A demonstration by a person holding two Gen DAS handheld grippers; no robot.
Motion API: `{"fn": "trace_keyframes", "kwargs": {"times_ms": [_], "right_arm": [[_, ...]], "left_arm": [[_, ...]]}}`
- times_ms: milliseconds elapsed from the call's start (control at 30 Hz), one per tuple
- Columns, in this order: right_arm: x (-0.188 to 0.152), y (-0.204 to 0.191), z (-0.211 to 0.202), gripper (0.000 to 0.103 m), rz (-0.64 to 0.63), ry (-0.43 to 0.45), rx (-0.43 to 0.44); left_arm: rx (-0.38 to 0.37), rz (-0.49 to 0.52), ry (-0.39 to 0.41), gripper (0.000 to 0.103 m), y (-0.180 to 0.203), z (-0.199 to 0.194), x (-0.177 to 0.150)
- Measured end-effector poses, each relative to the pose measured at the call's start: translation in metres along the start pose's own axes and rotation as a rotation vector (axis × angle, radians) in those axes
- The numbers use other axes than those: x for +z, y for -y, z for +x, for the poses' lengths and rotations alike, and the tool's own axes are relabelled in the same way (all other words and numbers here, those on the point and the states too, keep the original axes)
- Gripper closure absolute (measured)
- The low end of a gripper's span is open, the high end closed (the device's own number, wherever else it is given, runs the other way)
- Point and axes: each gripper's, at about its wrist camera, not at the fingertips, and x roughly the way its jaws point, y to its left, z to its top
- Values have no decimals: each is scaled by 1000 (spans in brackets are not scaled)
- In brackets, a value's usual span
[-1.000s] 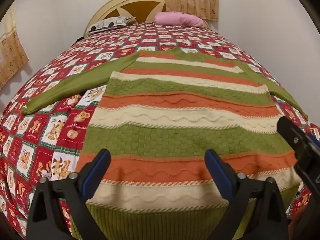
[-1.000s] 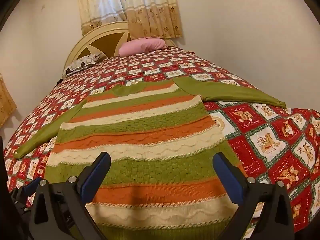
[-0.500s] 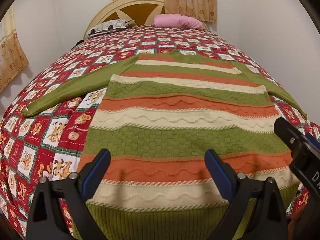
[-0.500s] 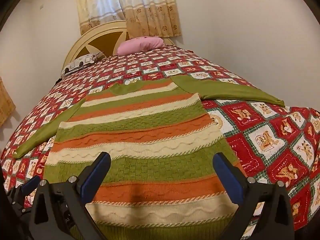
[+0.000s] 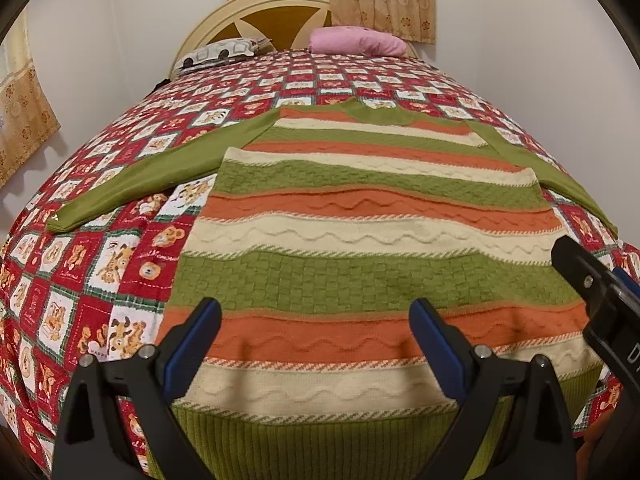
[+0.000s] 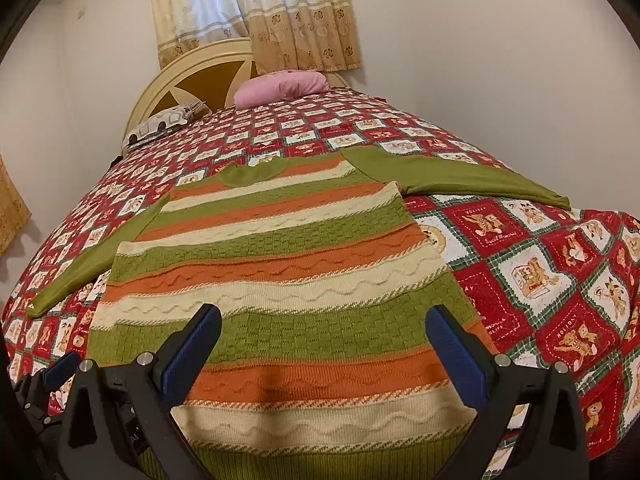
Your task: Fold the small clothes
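Note:
A knitted sweater [image 5: 360, 240] with green, orange and cream stripes lies flat on the bed, hem toward me, also in the right wrist view [image 6: 272, 264]. Its green left sleeve [image 5: 160, 168] and right sleeve [image 6: 460, 178] are spread outward. My left gripper [image 5: 316, 348] is open and empty, above the hem's left part. My right gripper [image 6: 324, 350] is open and empty above the hem's right part; it shows at the right edge of the left wrist view [image 5: 600, 304]. The left gripper shows at the lower left of the right wrist view [image 6: 52, 380].
The bed has a red patchwork quilt [image 5: 100, 264] with bear pictures. A pink pillow [image 5: 356, 42] and a patterned pillow [image 5: 220, 54] lie at the cream headboard [image 5: 276, 4]. White walls stand on both sides, and curtains [image 6: 260, 12] hang behind the bed.
Both grippers have risen and pulled back slightly, so more of the wall and curtains shows. The sweater has not moved. Both stay open.

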Motion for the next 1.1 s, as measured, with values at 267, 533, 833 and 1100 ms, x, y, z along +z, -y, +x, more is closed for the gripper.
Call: {"fn": "trace_keyframes", "kwargs": {"times_ms": [267, 533, 833, 1100], "right_arm": [[0, 2, 0, 1, 4, -4, -1], [1, 4, 2, 1, 2, -8, -2], [0, 5, 3, 1, 7, -11, -3], [0, 5, 7, 1, 7, -21, -4]], "left_arm": [[1, 2, 0, 6, -1, 0, 0], [1, 2, 0, 6, -1, 0, -1], [1, 4, -8, 6, -3, 2, -1], [1, 8, -19, 6, 1, 5, -2]]}}
